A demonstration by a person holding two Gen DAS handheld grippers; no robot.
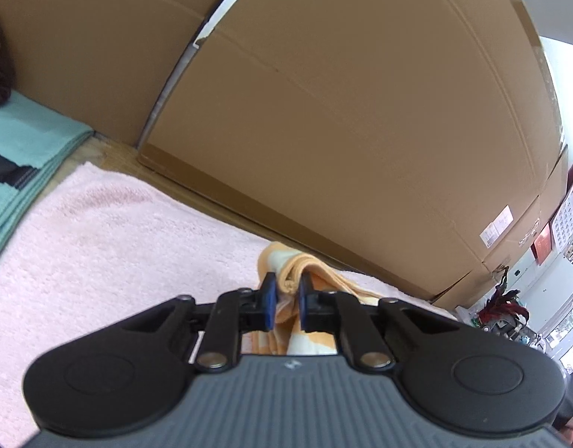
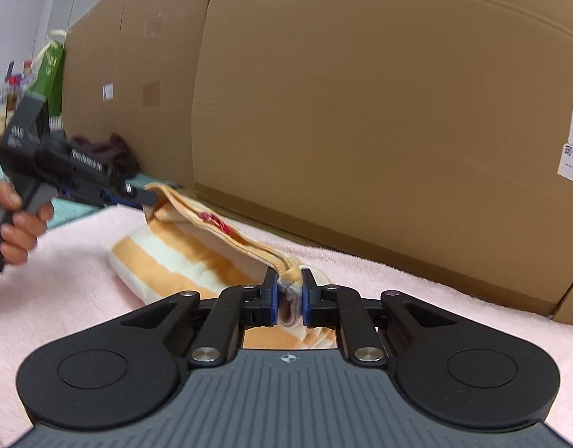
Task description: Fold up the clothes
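Right tool (image 2: 289,291) and left tool (image 1: 286,293) pinch striped cloth (image 2: 182,257)

orange-and-white striped garment (image 2: 182,257) | partly folded | top edge lifted | lying on pink towel (image 2: 417,280)

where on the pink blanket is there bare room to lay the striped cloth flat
Bare pink blanket lies between the teal cloth and the orange striped cloth, and again right of it along the cardboard boxes. The middle is crowded: left gripper and right gripper both pinch it.
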